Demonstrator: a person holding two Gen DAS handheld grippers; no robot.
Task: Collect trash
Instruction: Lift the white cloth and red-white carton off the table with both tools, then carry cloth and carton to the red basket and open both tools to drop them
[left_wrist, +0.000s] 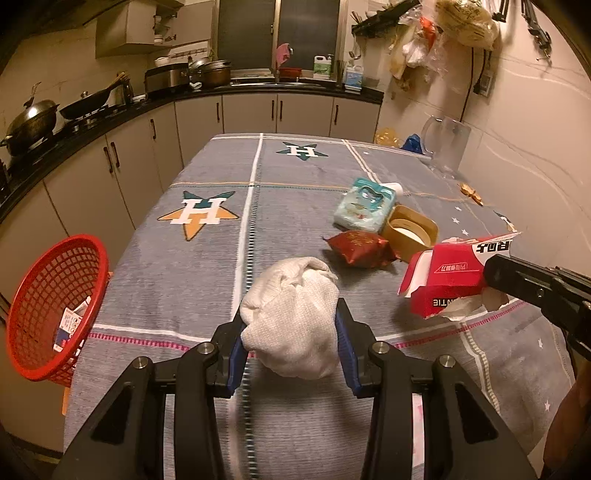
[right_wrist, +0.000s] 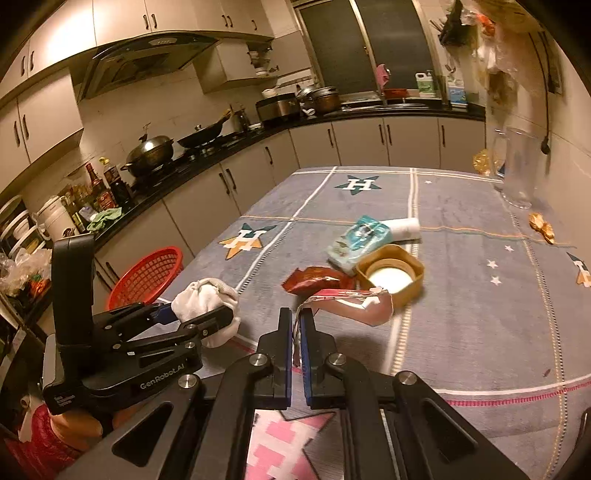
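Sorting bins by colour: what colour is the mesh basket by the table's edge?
Red; the basket shows best in the left wrist view.

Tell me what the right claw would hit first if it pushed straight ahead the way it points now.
Holding the torn red carton, the right claw would likely run it into the tan tape dispenser just beyond, though depth is hard to judge.

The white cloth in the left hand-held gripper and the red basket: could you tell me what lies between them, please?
Nothing but bare tablecloth lies between the cloth and the basket; the left wrist view shows it.
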